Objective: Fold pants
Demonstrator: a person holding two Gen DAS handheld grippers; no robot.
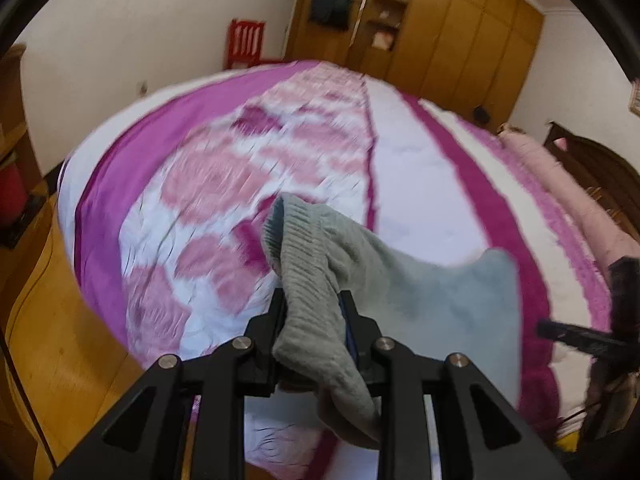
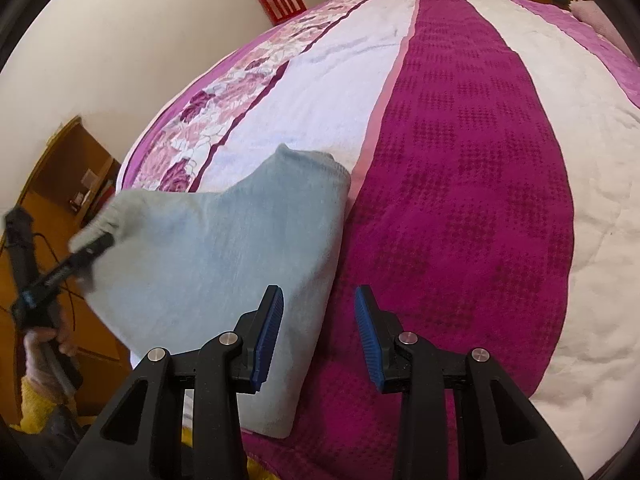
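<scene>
Left wrist: left tongs [image 1: 312, 320] pinch pants [image 1: 440, 300] cuff (ribbed); right tongs [image 2: 320, 332] spread, empty.

A bed [image 1: 404, 152] with a pink, magenta and white cover fills the room. Beyond its far edge stand a red chair [image 1: 245, 42] and a wooden wardrobe [image 1: 460, 36].

The pants [image 2: 208, 248] are pale grey-blue with a ribbed cuff. The bedspread [image 2: 460, 160] carries magenta and white stripes plus a pink floral band, seemingly roses. The chair [image 1: 246, 42] is red.
</scene>
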